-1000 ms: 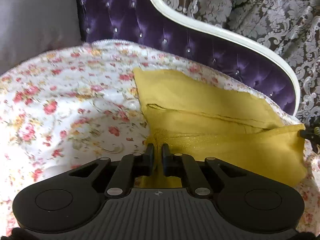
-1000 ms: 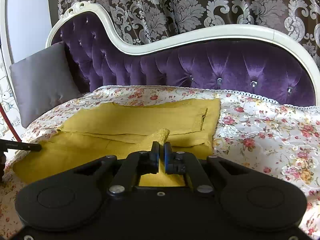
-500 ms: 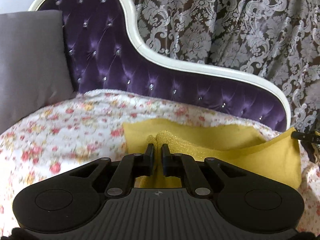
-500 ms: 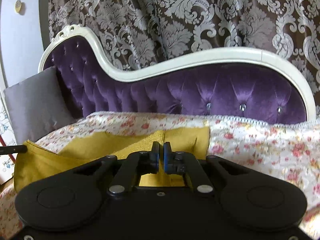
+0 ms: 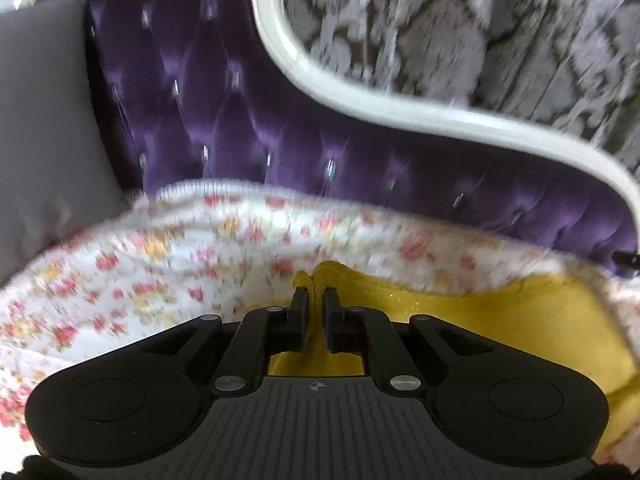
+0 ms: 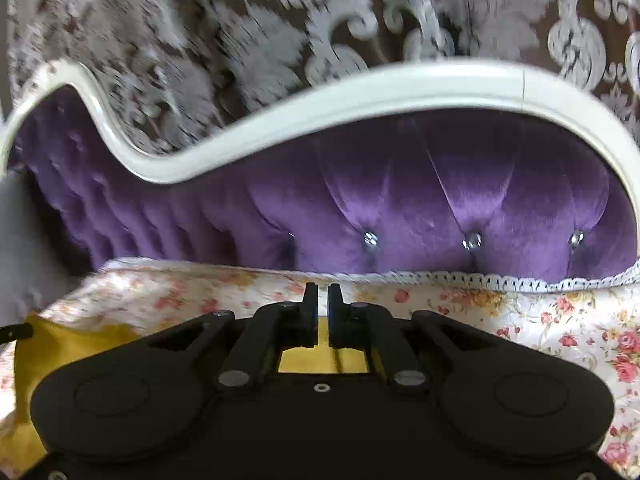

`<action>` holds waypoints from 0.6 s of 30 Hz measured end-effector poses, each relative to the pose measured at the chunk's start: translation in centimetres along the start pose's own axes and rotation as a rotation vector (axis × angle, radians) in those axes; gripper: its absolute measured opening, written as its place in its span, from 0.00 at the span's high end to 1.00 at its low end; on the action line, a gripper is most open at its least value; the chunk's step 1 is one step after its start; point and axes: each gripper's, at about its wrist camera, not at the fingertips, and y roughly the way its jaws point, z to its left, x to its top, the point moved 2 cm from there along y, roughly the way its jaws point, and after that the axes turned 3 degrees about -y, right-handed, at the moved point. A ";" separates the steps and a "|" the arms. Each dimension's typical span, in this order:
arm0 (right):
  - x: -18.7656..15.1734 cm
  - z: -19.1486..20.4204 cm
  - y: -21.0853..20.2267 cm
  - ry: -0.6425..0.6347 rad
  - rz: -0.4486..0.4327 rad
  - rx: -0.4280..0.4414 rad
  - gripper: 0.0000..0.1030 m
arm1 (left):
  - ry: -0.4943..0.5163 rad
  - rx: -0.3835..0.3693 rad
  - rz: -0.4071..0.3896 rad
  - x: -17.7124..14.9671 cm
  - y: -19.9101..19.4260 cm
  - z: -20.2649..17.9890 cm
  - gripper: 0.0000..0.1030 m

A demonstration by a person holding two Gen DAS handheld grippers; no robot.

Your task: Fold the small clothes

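Observation:
A mustard-yellow garment (image 5: pixel 500 320) lies on the floral sofa cover (image 5: pixel 180 264). My left gripper (image 5: pixel 316 300) is shut on a bunched glittery edge of it that pokes up between the fingers. My right gripper (image 6: pixel 323 296) has its jaws close together; yellow cloth (image 6: pixel 320 360) shows low between the fingers and at the left (image 6: pixel 60 344), so it looks shut on the garment's other end. Most of the garment is hidden under the gripper bodies. Both views are motion-blurred.
The purple tufted sofa back (image 6: pixel 400 200) with its white frame (image 6: pixel 360 92) rises close ahead. A grey cushion (image 5: pixel 44 128) leans at the left. A patterned curtain (image 6: pixel 240 20) hangs behind. The floral cover's lace edge (image 6: pixel 520 282) runs along the back.
Both grippers have carried the yellow edge forward toward the sofa back. Less of the garment shows ahead of the fingers, and the backrest looms larger.

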 end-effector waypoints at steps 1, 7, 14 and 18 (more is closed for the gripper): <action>-0.3 -0.1 0.8 -0.003 0.016 -0.015 0.90 | -0.003 0.009 0.022 -0.2 0.8 0.2 0.90; -2.0 -1.0 1.6 0.020 0.028 -0.064 0.59 | -0.024 0.026 0.143 -1.7 3.5 1.8 0.51; -3.5 -1.0 -3.6 0.039 -0.025 -0.014 0.25 | -0.023 -0.011 0.076 -0.9 -0.9 1.9 0.28; -5.0 0.0 -6.8 0.038 0.012 -0.011 0.25 | 0.037 -0.039 0.083 -2.1 -4.2 0.4 0.21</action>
